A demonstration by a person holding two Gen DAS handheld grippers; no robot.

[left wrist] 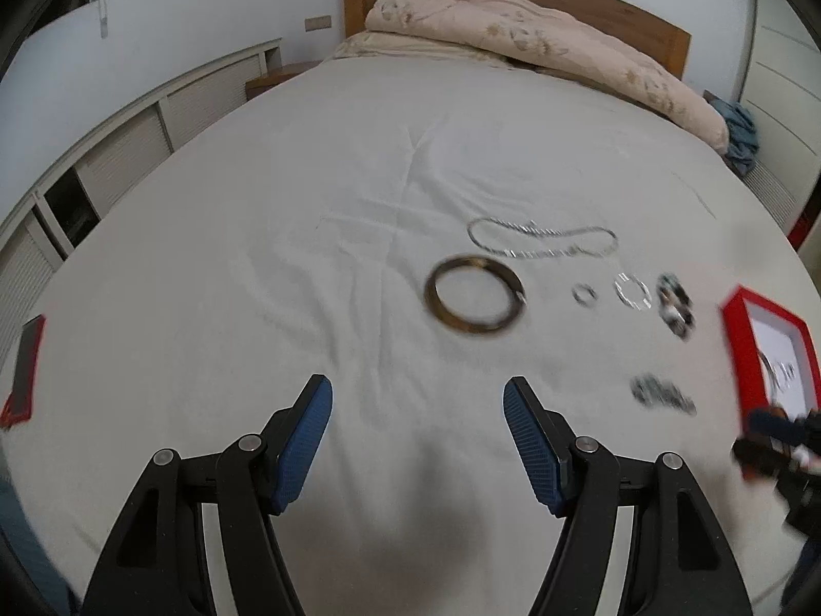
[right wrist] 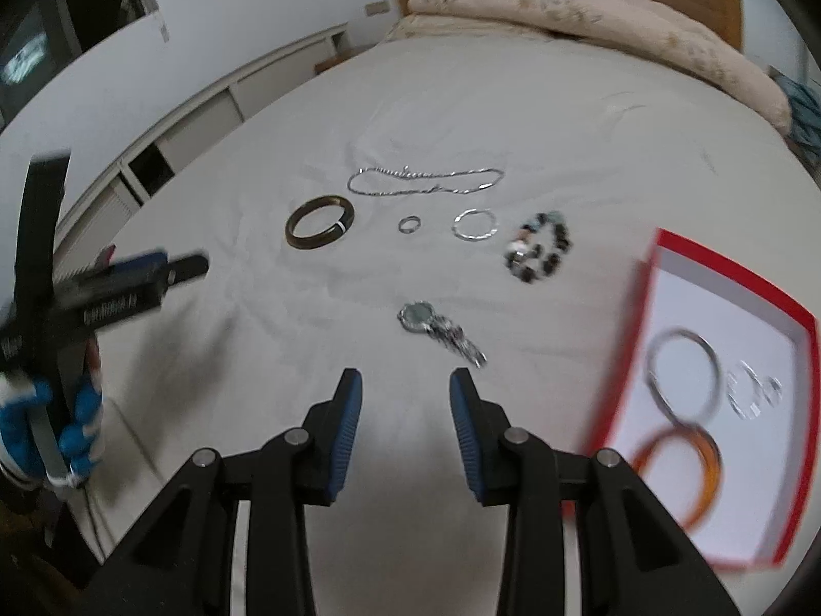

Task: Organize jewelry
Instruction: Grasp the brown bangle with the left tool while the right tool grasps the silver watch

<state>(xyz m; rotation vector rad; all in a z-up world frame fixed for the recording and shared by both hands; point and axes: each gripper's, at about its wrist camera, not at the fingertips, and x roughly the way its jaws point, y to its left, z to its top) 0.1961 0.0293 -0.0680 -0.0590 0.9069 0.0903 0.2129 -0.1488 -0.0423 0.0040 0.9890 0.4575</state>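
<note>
Jewelry lies spread on a white bed sheet. A dark brown bangle [left wrist: 474, 299] [right wrist: 320, 228] sits ahead of my left gripper [left wrist: 418, 398], whose jaws stand open and empty. Beyond it lies a silver chain necklace [left wrist: 544, 241] [right wrist: 426, 180]. A small ring [right wrist: 409, 224], a silver hoop [right wrist: 474, 225] and a dark bead bracelet [right wrist: 541, 249] follow to the right. A wristwatch [right wrist: 438, 326] lies just ahead of my right gripper [right wrist: 405, 385], which is open with nothing between its pads. A red box [right wrist: 718, 267] [left wrist: 739, 339] at the right holds a silver bangle [right wrist: 685, 377], an orange bangle [right wrist: 680, 472] and small silver rings.
A pink quilt [left wrist: 513, 25] is heaped against the wooden headboard [left wrist: 616, 5] at the far end. White cabinets [left wrist: 128, 138] run along the left wall. A red-edged phone-like object [left wrist: 23, 374] lies at the sheet's left edge. The left gripper [right wrist: 128, 282] shows blurred in the right wrist view.
</note>
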